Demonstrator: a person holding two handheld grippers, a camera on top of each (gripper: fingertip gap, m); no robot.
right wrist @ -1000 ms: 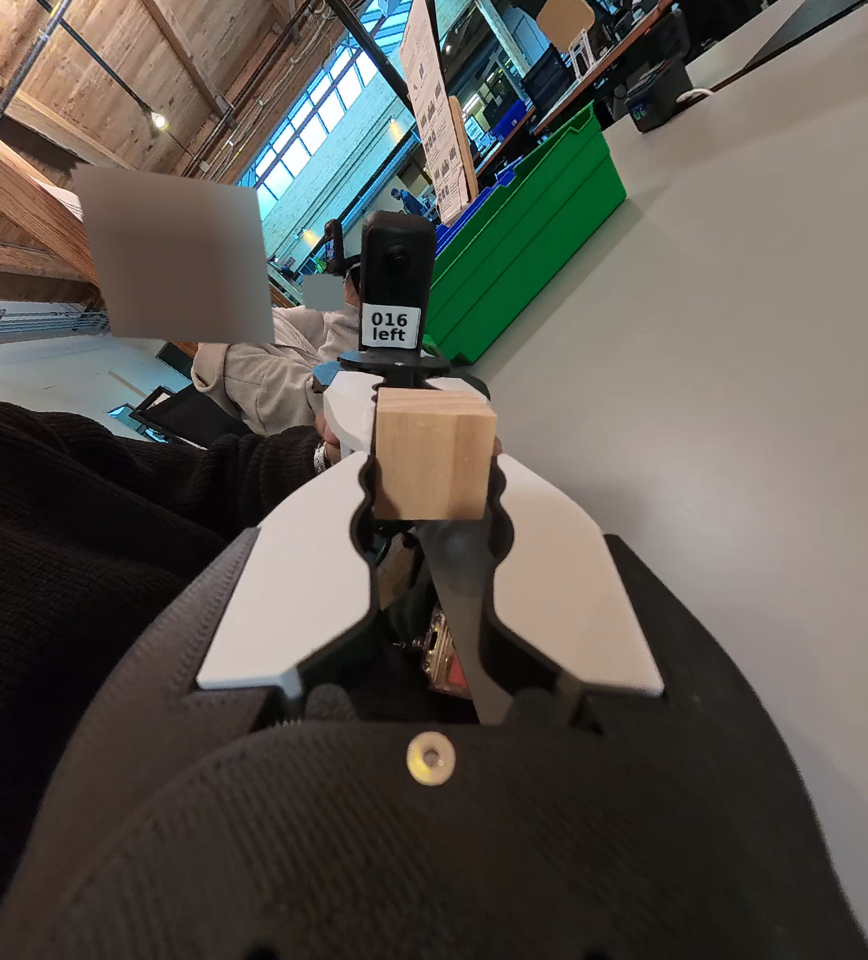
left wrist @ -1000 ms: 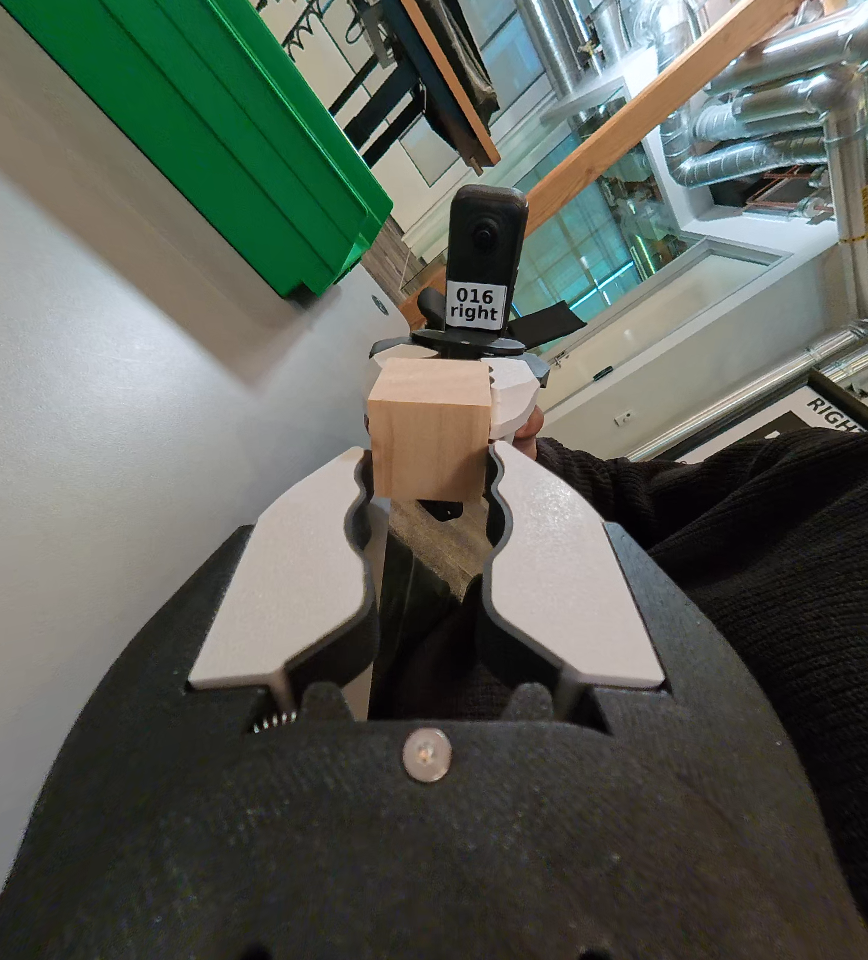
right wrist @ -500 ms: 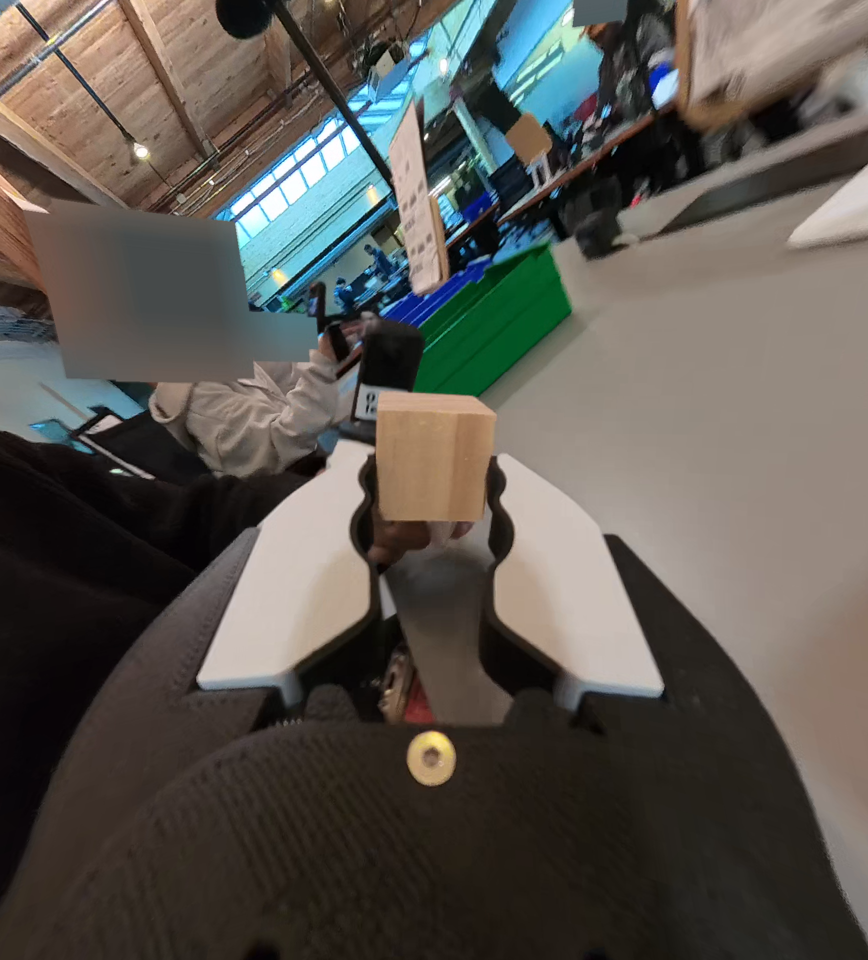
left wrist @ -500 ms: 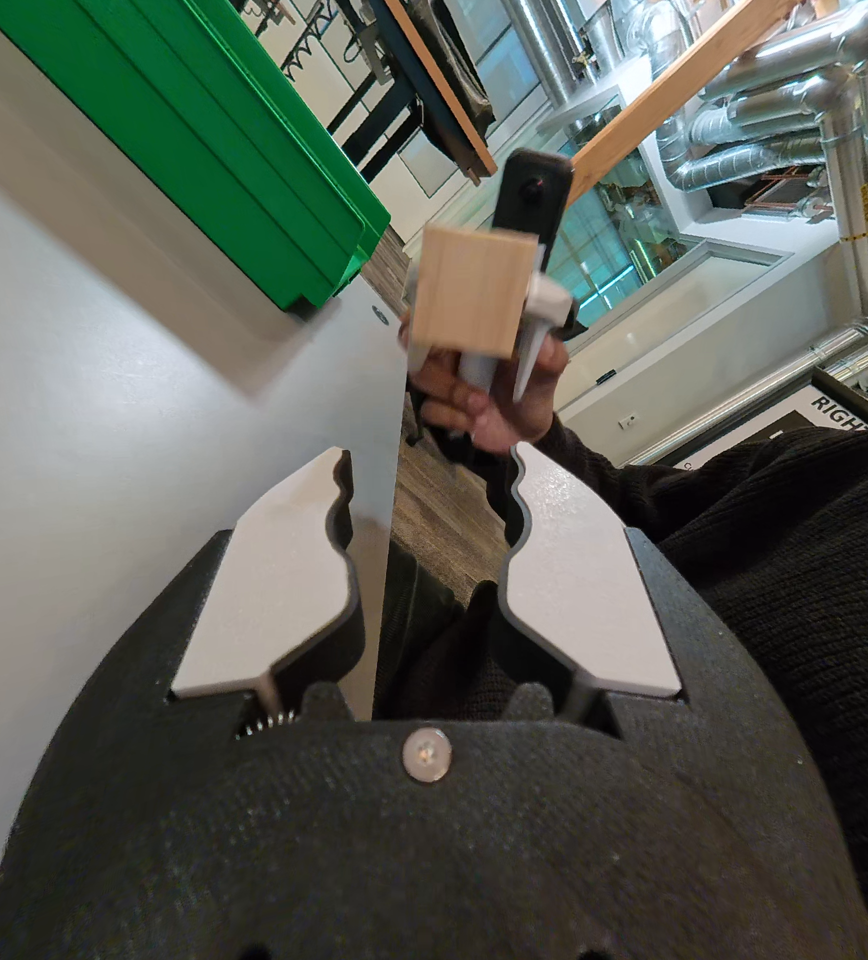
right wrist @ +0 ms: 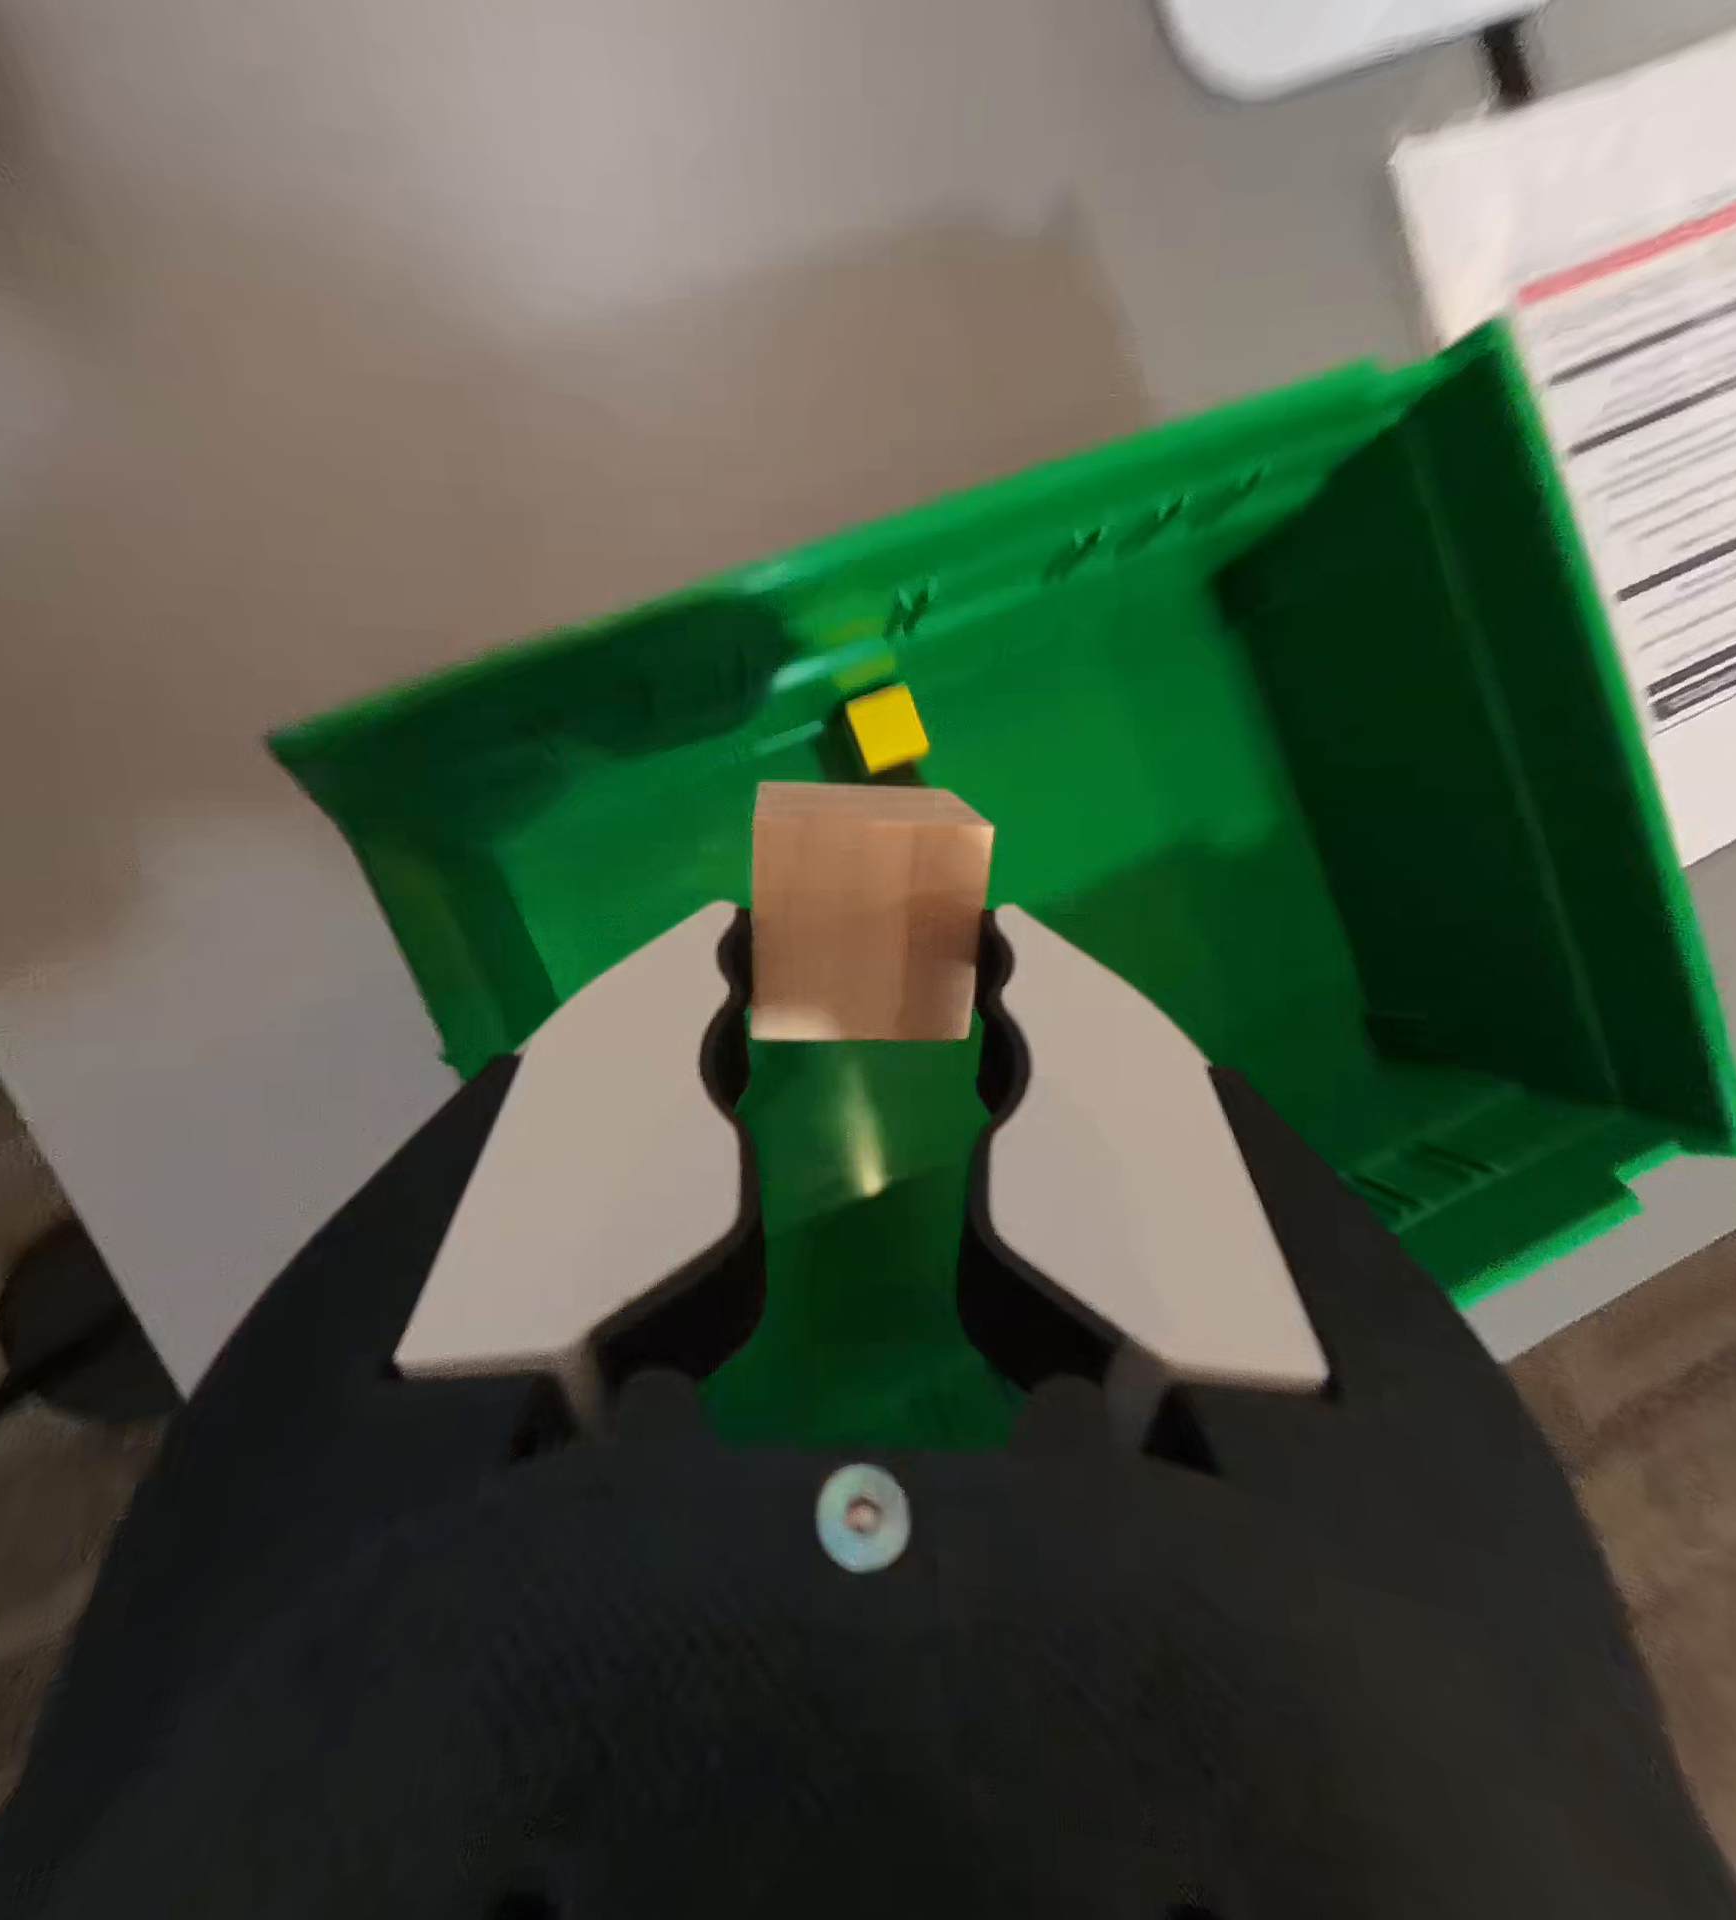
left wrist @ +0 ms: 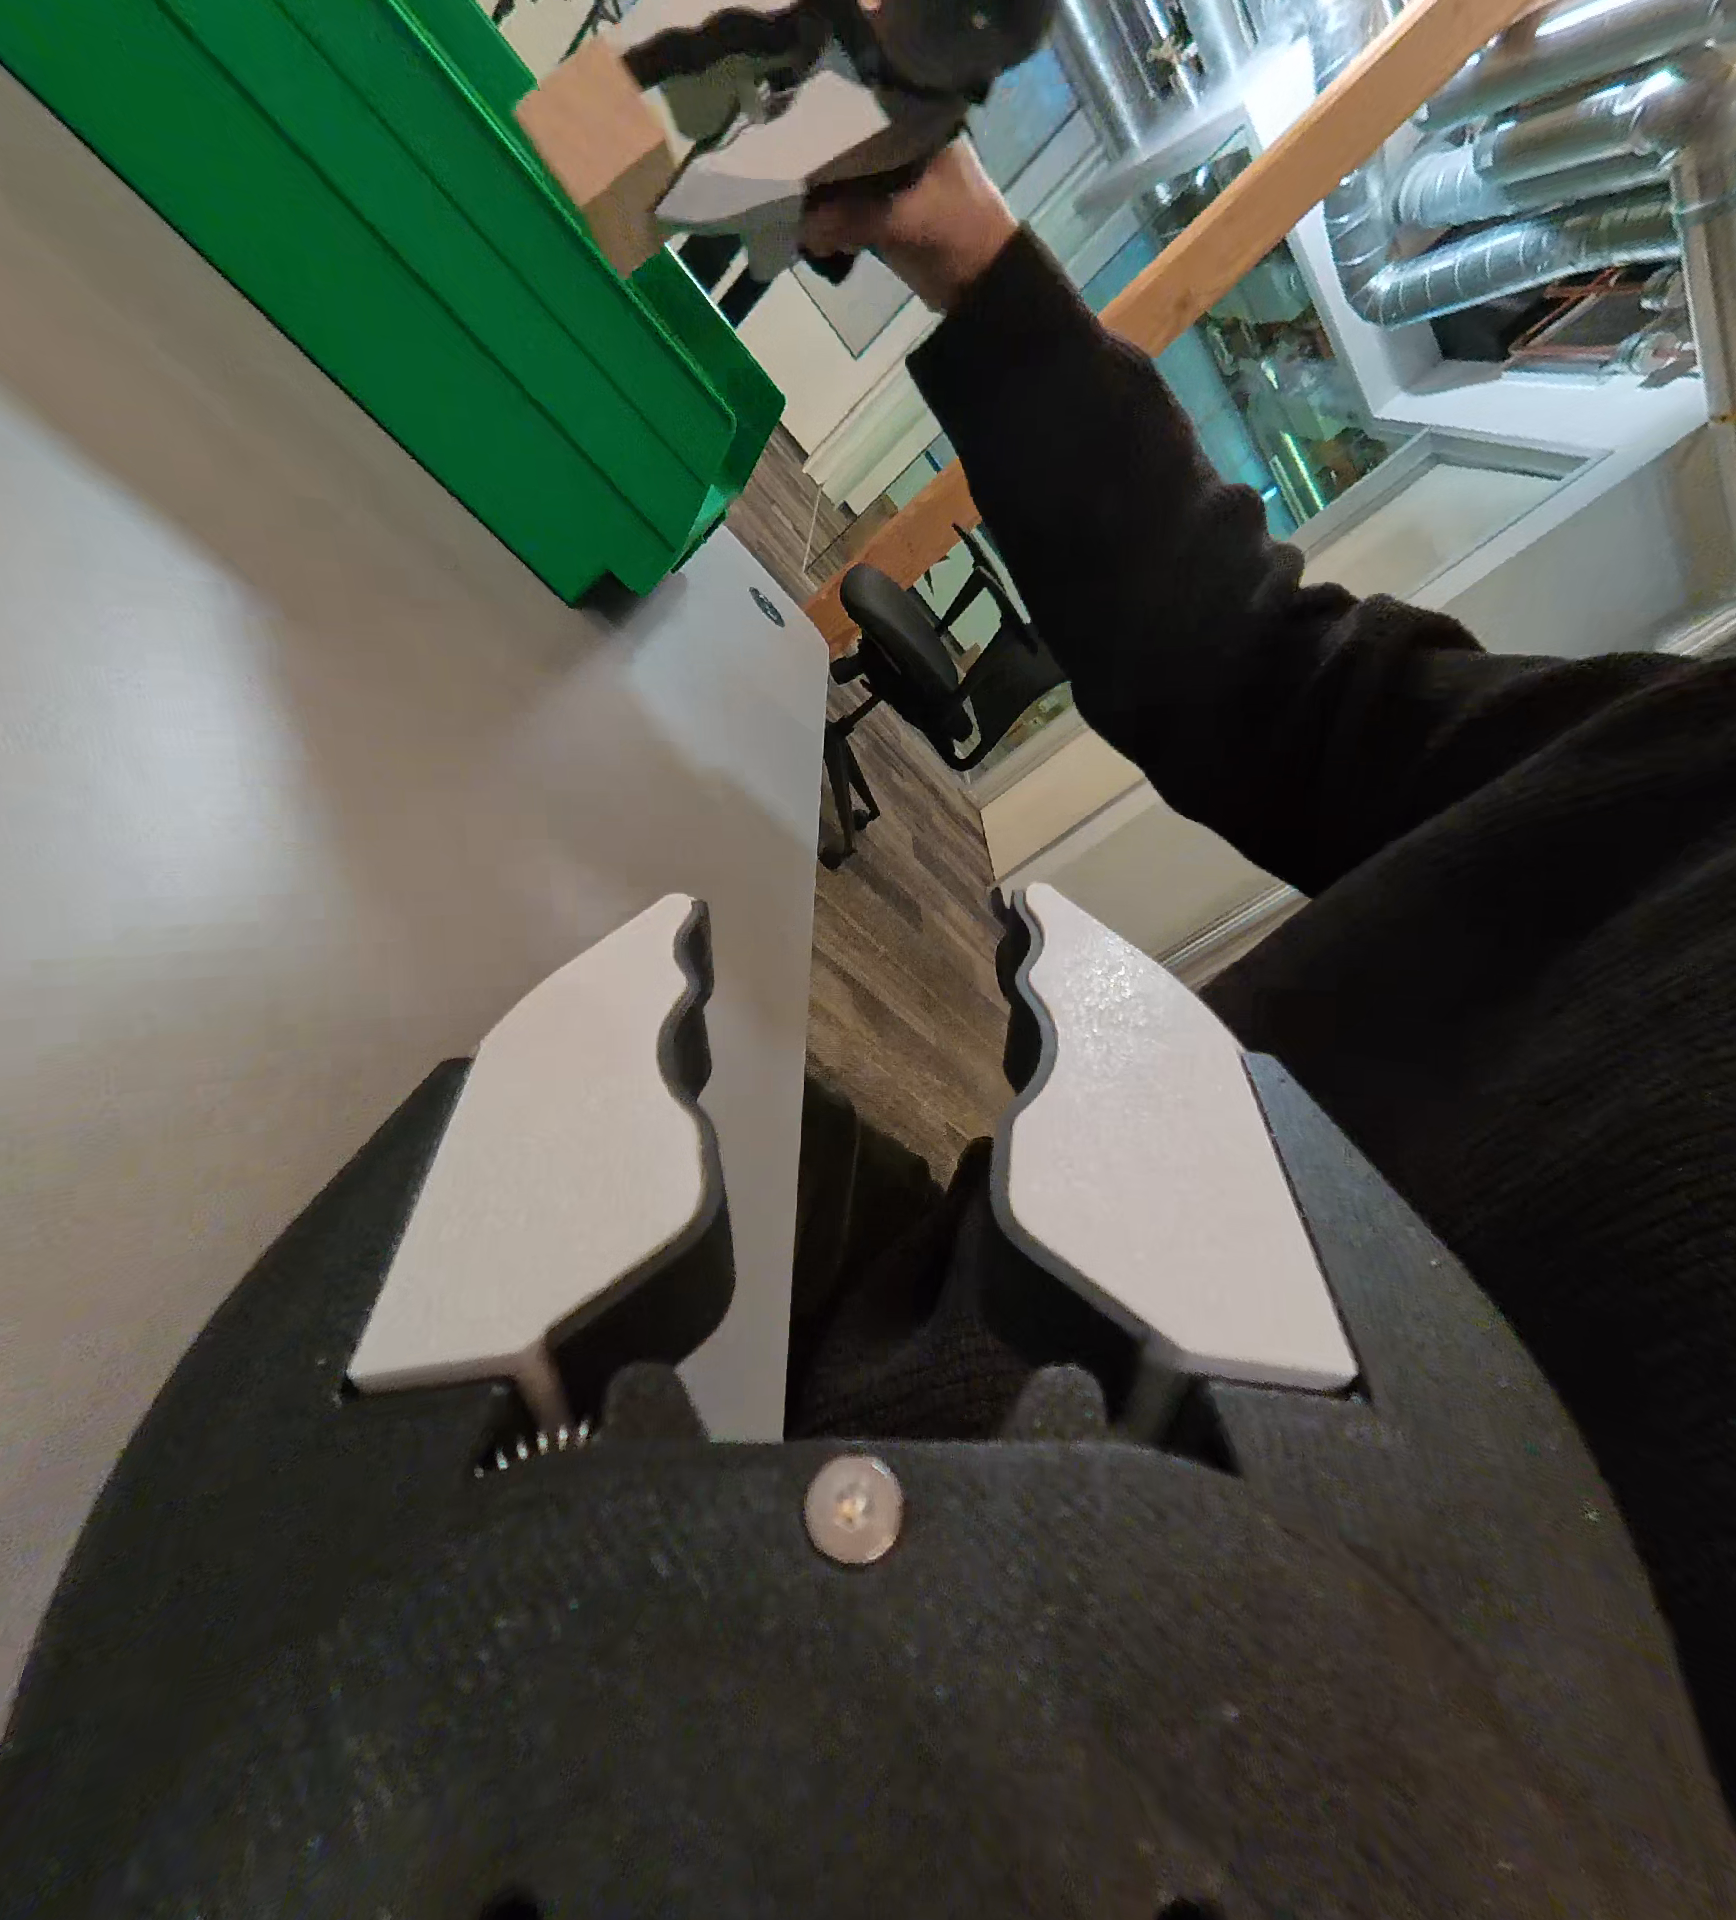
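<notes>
My right gripper (right wrist: 864,920) is shut on a plain wooden cube (right wrist: 869,925) and holds it above the open green bin (right wrist: 1363,790). A small yellow cube (right wrist: 885,732) lies inside the bin near its far wall. My left gripper (left wrist: 848,925) is open and empty, held at the near edge of the grey table (left wrist: 168,831). In the left wrist view the right gripper (left wrist: 770,182) with the wooden cube (left wrist: 599,171) shows far off above the green bin (left wrist: 407,270).
A printed sheet (right wrist: 1674,447) lies on the table to the right of the bin. A black office chair (left wrist: 931,675) stands on the wood floor beyond the table edge. My black sleeve (left wrist: 1311,675) crosses the left wrist view.
My left gripper let go of the wooden cube and opened. My right gripper carried the cube away, up and over the green bin, and now points down into it.
</notes>
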